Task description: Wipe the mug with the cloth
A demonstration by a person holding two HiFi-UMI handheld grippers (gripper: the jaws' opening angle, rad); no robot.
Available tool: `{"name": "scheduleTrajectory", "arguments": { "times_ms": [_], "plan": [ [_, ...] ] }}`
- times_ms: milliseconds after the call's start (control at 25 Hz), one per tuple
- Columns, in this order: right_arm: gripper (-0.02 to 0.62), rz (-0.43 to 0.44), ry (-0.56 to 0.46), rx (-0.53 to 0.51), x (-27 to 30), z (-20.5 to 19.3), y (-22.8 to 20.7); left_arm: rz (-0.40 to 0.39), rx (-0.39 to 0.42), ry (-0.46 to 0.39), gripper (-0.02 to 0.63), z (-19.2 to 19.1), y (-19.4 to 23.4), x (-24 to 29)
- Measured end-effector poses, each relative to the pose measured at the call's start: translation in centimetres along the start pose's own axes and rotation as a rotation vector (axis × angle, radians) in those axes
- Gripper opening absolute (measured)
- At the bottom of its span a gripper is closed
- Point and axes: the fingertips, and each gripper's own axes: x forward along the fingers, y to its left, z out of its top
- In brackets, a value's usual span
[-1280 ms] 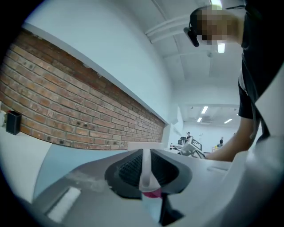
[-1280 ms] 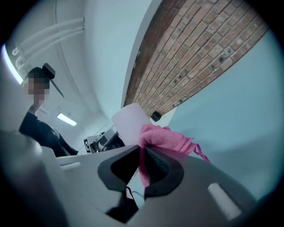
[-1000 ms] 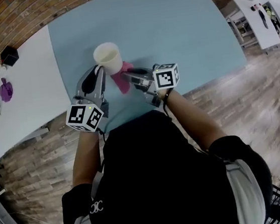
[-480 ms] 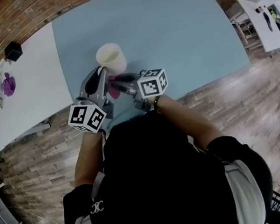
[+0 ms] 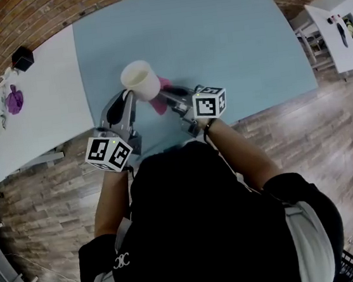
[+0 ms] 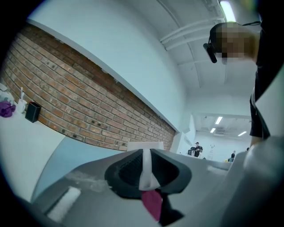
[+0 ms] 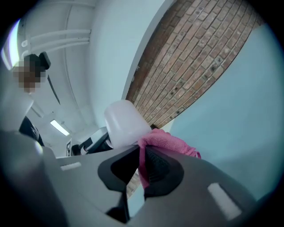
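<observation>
**Item 1. Mug [image 5: 139,78].** Cream, mouth turned up toward the head camera. It stood over the near part of the light-blue table [image 5: 227,35], between the two grippers. Whether its base rested on the table could not be told.

**Item 2. Left gripper [image 5: 129,99].** Its jaws were drawn in on a thin white part of the mug, either the wall or the handle. It held the mug from the person's left.

**Item 3. Right gripper [image 5: 166,94].** Its jaws were closed on a fold of the cloth, with nothing else between them.

**Item 4. Cloth [image 5: 158,101].** Pink and bunched, it projected beyond the right gripper's jaws and lay against the mug's right flank, below the rim.

**Governing relation.** The mug lay directly ahead of the right gripper, to its left, with the cloth touching it. The mug's long axis ran from mouth to base, roughly upright with a slight lean. The right hand was nearer the wiping face. In judgement, the next stroke would run along that flank while the left gripper held the mug fast.
</observation>
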Motion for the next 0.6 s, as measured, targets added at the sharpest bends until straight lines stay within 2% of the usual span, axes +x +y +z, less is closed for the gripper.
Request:
{"name": "scheduleTrajectory", "arguments": {
  "times_ms": [200, 400, 600],
  "plan": [
    [0.043, 0.032, -0.018, -0.006, -1.0, 0.8, 0.8, 0.023, 0.014, -0.006, 0.054, 0.3, 0.4, -0.5],
    [0.043, 0.042, -0.033, -0.032, -1.9, 1.1, 1.9, 0.068, 0.096, 0.026, 0.052, -0.1, 1.6, -0.8],
    [0.043, -0.048, -0.010, -0.170, -3.1, 0.9, 2.0, 0.109, 0.207, 0.088, 0.052, -2.0, 3.1, -0.3]
  ]
}}
